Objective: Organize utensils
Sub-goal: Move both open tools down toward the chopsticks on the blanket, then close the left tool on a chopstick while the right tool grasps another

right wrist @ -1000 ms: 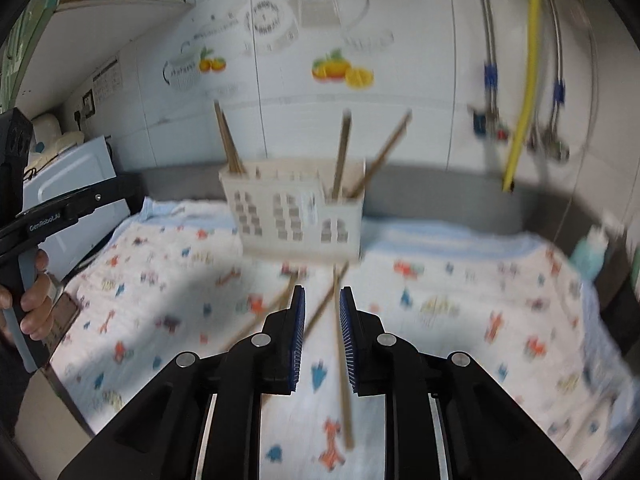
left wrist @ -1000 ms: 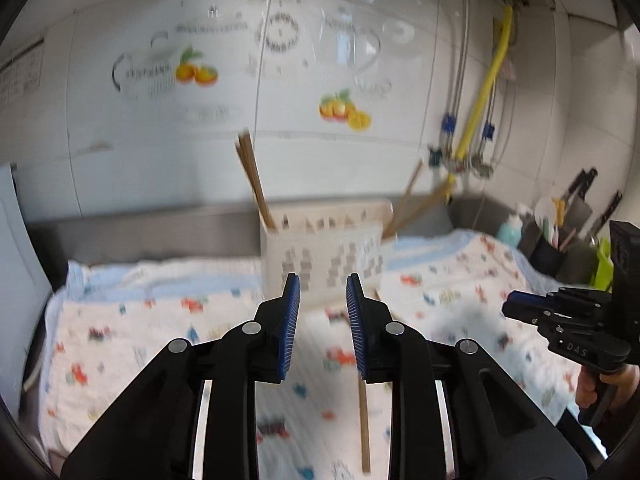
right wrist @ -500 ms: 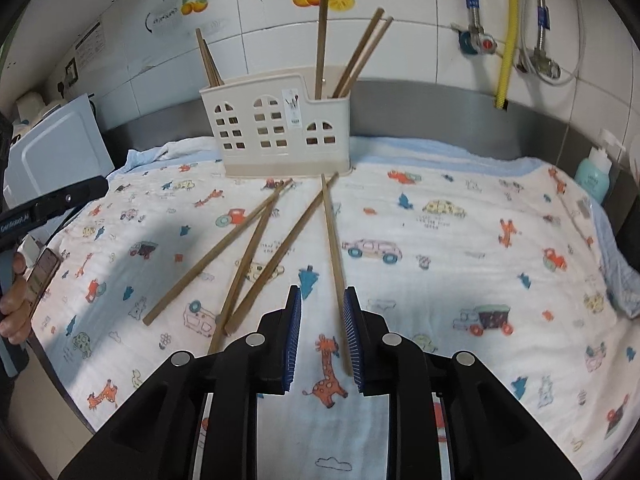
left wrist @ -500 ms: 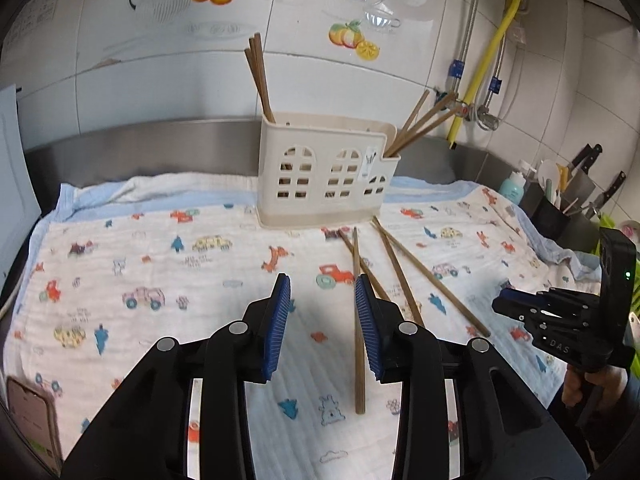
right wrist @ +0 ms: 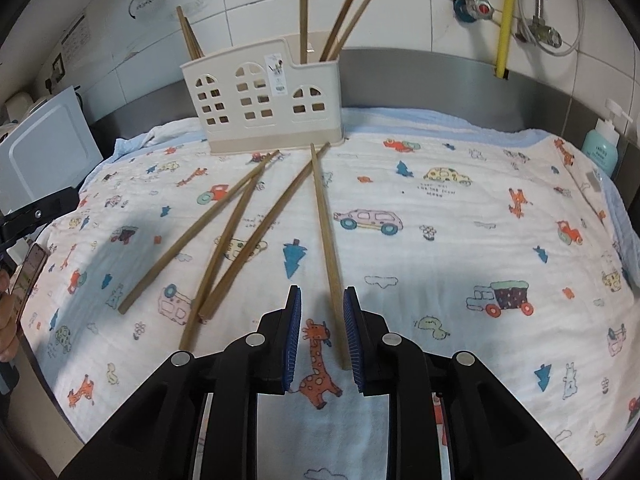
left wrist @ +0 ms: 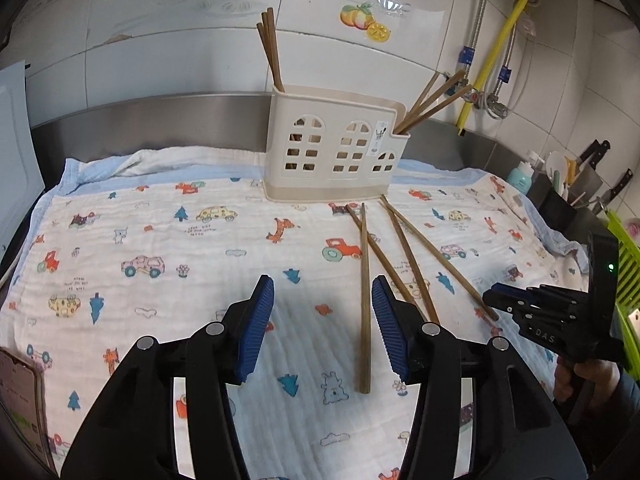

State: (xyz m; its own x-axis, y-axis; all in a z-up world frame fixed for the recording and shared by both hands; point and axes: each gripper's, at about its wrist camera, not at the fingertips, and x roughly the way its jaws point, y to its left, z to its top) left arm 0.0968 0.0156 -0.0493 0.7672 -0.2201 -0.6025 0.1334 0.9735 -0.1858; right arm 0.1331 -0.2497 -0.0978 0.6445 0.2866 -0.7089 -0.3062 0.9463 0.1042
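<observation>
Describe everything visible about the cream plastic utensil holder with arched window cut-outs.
The cream plastic utensil holder looks like a house front: arched window cut-outs, a small label, a darker beige base. It stands upright at the back of the printed cloth. Brown wooden chopsticks stick out at both ends. Neither gripper touches it.

Cream holder (left wrist: 336,148), brown chopsticks (left wrist: 365,292), cartoon-print cloth (left wrist: 160,240)
</observation>
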